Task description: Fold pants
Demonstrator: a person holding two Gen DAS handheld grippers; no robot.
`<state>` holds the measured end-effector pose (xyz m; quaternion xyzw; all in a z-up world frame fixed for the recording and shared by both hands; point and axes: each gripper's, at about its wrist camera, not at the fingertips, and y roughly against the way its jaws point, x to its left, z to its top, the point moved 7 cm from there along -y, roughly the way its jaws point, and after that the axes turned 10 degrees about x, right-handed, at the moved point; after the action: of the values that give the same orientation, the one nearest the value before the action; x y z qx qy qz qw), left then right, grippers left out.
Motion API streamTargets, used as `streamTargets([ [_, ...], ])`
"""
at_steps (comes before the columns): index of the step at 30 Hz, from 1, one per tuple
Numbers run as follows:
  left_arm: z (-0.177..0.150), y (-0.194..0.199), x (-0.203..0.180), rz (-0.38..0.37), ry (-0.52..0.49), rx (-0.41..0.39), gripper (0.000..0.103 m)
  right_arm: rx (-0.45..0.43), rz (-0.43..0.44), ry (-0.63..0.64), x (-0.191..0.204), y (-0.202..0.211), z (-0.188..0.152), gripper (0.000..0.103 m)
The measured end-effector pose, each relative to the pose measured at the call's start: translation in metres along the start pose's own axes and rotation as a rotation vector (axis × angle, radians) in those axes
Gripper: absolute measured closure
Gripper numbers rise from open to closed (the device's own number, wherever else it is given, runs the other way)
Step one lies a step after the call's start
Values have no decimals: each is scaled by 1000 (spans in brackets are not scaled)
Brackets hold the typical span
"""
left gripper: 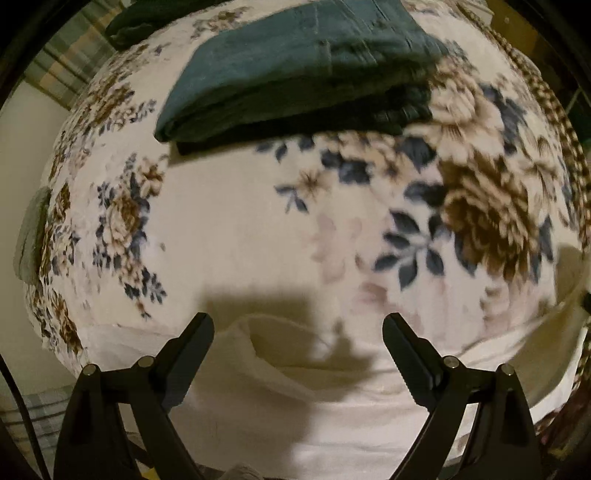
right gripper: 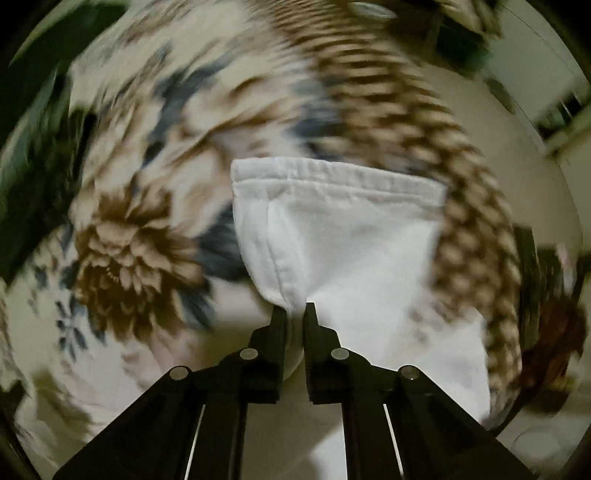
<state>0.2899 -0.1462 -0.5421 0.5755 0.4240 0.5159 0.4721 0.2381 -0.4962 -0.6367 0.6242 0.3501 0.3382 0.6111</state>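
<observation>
White pants (left gripper: 295, 406) lie rumpled on a floral blanket (left gripper: 221, 229) at the near edge of the left wrist view. Above them my left gripper (left gripper: 298, 321) stands wide open, with nothing between its fingers. In the right wrist view a leg of the white pants (right gripper: 351, 240) stretches away with its hemmed end farthest from me. My right gripper (right gripper: 294, 310) points down and is shut on the near edge of that cloth, which bunches between the fingertips.
A folded stack of teal pants (left gripper: 295, 74) rests at the far side of the blanket, with another dark garment (left gripper: 133, 22) behind it to the left. A brown checked band (right gripper: 388, 92) runs along the blanket's right border.
</observation>
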Motion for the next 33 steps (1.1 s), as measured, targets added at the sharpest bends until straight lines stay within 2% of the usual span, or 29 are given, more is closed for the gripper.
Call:
streamTargets([
  [3, -15, -15, -9, -6, -13, 53, 9, 7, 35, -191, -59, 25, -45, 94],
  [6, -29, -30, -19, -1, -33, 93, 9, 40, 88, -345, -128, 14, -89, 92],
  [7, -33, -34, -22, -2, -38, 107, 9, 67, 100, -367, -151, 6, -89, 86],
  [8, -38, -39, -26, -6, -48, 126, 9, 155, 125, -406, -162, -14, -107, 86],
  [10, -43, -44, -32, -12, -64, 148, 9, 258, 196, -492, -192, -31, -128, 86],
  [12, -46, -46, -38, -15, -87, 152, 9, 246, 300, -616, -206, -35, -141, 81],
  [14, -48, -47, -45, -12, -111, 154, 9, 184, 382, -685, -210, -29, -137, 48],
  [17, -50, -51, -54, -5, -141, 160, 9, 167, 449, -731, -213, -40, -128, 45],
  [20, -55, -54, -58, 5, -153, 172, 9, 257, 441, -734, -202, -80, -128, 45],
  [21, -57, -55, -57, 8, -154, 176, 9, 267, 431, -736, -196, -87, -129, 45],
  [22, -58, -57, -57, 11, -157, 178, 9, 239, 406, -737, -191, -86, -128, 54],
  [23, -60, -58, -56, 18, -159, 180, 9, 203, 378, -729, -187, -80, -127, 94],
  [25, -64, -58, -51, 21, -163, 179, 9, 153, 318, -648, -171, -61, -126, 98],
  [29, -72, -58, -35, 37, -169, 181, 9, 76, 274, -608, -142, -10, -129, 99],
  [33, -78, -56, -19, 18, -158, 183, 9, 109, 237, -637, -154, 15, -149, 100],
])
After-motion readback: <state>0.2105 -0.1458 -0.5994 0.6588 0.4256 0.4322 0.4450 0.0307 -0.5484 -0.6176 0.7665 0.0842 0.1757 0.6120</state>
